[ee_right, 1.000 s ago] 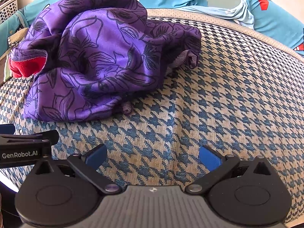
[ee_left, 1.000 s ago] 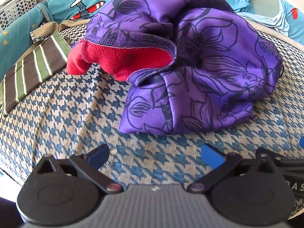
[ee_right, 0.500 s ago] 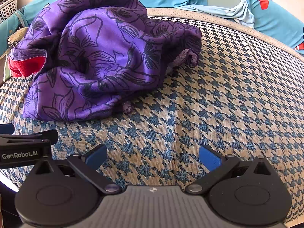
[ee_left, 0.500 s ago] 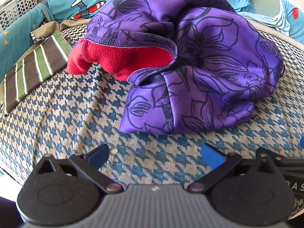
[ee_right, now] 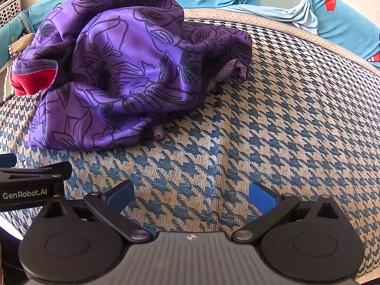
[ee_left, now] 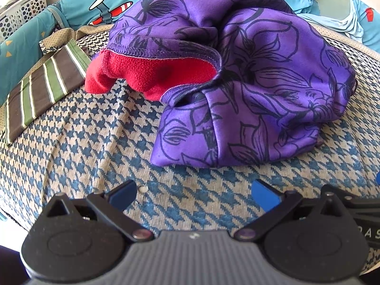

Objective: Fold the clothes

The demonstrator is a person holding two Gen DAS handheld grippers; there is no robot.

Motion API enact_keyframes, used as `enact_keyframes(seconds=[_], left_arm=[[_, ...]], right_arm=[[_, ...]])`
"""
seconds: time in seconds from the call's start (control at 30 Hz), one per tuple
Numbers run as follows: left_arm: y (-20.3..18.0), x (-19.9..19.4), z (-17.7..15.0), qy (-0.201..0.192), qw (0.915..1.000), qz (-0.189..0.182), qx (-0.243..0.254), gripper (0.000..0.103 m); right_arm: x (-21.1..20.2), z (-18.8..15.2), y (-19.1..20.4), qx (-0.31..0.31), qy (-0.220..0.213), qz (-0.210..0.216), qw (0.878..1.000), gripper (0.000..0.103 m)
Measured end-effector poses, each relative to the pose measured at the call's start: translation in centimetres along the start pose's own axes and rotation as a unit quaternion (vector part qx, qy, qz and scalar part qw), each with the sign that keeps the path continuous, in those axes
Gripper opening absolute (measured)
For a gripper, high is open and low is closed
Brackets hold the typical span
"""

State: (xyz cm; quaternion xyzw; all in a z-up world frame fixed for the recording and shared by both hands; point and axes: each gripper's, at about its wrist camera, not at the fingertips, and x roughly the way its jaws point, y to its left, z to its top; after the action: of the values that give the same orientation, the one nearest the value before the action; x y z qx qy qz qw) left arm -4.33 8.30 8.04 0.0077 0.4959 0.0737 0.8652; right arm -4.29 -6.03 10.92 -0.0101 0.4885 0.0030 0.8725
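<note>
Before me lies a cushion in blue and tan houndstooth, brightly lit. Teal bedding with a plane print runs along the top; a white perforated basket sits upper left.

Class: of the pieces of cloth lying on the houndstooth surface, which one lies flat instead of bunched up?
The striped cloth, at the left edge in the left wrist view. It lies flat, with brown, green and white bands; the purple garment is a crumpled heap showing red lining.
</note>
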Motion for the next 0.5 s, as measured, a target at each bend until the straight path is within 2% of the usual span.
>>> enact_keyframes(seconds=[0.27, 0.5], left_arm=[[-0.2, 0.3, -0.1, 0.000, 1.0000, 0.003, 0.002, 0.103], [1.5, 1.6, 0.5, 0.000, 1.0000, 0.003, 0.006, 0.103]], right_arm=[[0.1, -0.1, 0.0, 0.000, 0.001, -0.001, 1.000, 0.103], [0.2, -0.2, 0.0, 0.002, 0.004, 0.000, 1.000, 0.103]])
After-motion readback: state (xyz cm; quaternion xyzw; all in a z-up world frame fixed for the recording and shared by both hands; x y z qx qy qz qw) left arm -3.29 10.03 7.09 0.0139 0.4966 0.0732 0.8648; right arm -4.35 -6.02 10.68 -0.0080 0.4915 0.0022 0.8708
